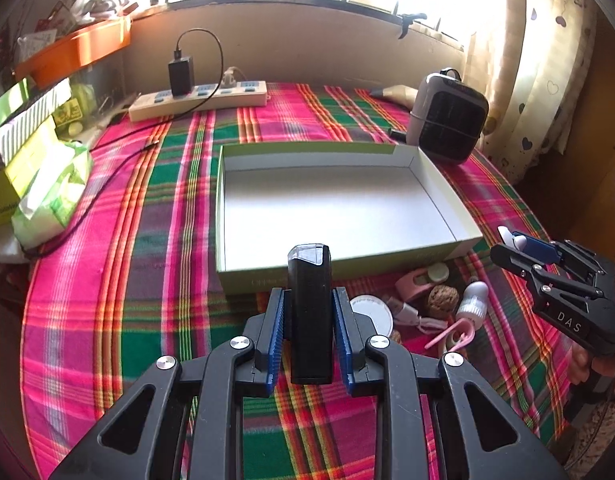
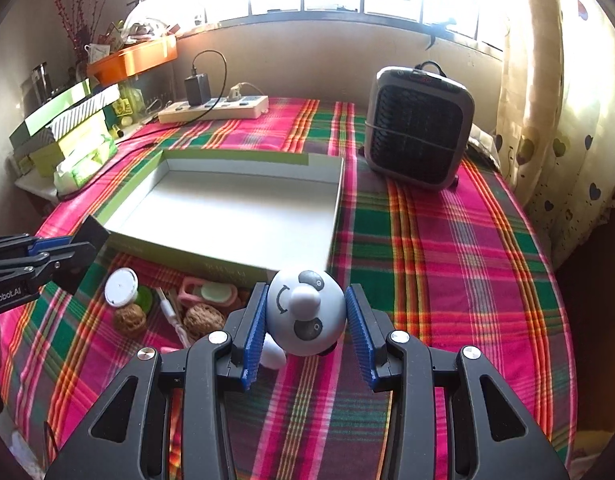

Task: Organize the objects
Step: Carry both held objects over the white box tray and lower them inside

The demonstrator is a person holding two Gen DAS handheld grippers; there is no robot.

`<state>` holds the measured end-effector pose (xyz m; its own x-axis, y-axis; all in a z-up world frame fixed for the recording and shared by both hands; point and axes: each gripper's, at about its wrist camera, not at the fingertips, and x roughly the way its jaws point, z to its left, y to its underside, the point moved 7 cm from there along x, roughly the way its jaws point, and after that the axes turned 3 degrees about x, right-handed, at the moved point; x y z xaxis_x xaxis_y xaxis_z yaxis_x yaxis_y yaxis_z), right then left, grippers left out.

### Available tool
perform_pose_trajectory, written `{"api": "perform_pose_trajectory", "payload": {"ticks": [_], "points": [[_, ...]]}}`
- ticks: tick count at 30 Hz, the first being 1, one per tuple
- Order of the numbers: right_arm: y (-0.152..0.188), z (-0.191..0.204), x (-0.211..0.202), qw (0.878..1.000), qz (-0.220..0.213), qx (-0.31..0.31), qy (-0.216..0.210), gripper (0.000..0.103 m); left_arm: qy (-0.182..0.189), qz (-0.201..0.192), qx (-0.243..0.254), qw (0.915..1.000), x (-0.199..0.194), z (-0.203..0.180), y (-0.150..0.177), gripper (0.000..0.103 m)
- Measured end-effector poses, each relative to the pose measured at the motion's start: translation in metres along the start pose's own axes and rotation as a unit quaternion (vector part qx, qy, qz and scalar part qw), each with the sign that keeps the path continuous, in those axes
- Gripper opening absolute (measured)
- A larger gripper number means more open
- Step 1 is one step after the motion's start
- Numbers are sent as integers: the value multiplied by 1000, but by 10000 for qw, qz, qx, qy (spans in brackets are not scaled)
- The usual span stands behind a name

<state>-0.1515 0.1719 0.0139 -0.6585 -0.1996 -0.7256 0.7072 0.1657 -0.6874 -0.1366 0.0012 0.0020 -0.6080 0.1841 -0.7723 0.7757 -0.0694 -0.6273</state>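
Left gripper (image 1: 309,312) is clamped on a black block (image 1: 310,316) with a clear cap, held upright just short of the near wall of the box (image 1: 435,184). Blue pads (image 1: 277,320) press both its sides.

Right gripper (image 2: 305,316) has a round white panda toy (image 2: 305,312) between its pads; the left pad touches it, while on the right I cannot tell whether the pad makes contact. From the left camera the same gripper (image 1: 523,246) shows off to the right with a bit of white toy poking out past the blue pad.

Box is a shallow open tray, white inside and green outside, lying flat on the plaid cloth (image 2: 447,240) mid-table. Nothing in it.

Loose items sit on the cloth just in front of the box's near wall (tight cluster, some touching):
- white round lid (image 2: 121,286)
- two walnuts (image 2: 129,318)
- pink tape holder (image 2: 205,294)
- white cable (image 2: 173,314)
- small white bottle (image 1: 473,300)
- pink clip (image 1: 453,332)

Back of table: heater (image 2: 417,132) on the right, power strip (image 2: 213,108) with a black charger (image 2: 197,88) plugged in by the wall.
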Motion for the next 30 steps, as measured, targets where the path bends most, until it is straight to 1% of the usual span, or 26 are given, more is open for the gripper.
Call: {"api": "perform_pose_trajectory", "payload": {"ticks": [2, 5, 9, 14, 17, 25, 30], "points": [[-7, 4, 1, 10000, -25, -51, -27, 40, 64, -21, 36, 10000, 2, 0, -8, 21], [-18, 10, 4, 9999, -38, -121, -82, 40, 56, -20, 96, 9999, 7, 2, -17, 21], [-31, 16, 14, 9998, -19, -169, -129, 40, 140, 15, 83, 9999, 19, 6, -29, 21], [-49, 21, 31, 9995, 23, -225, -201, 40, 156, 74, 135, 9998, 35, 11, -42, 21], [-58, 21, 46, 9995, 123, -196, -221, 40, 173, 164, 115, 9996, 47, 17, -49, 21], [-71, 19, 81, 9990, 343, -285, -91, 40, 138, 199, 81, 9997, 70, 30, -68, 21], [-75, 15, 101, 9984, 505, -253, -3, 40, 47, 289, 115, 9995, 85, 35, -75, 21]]}}
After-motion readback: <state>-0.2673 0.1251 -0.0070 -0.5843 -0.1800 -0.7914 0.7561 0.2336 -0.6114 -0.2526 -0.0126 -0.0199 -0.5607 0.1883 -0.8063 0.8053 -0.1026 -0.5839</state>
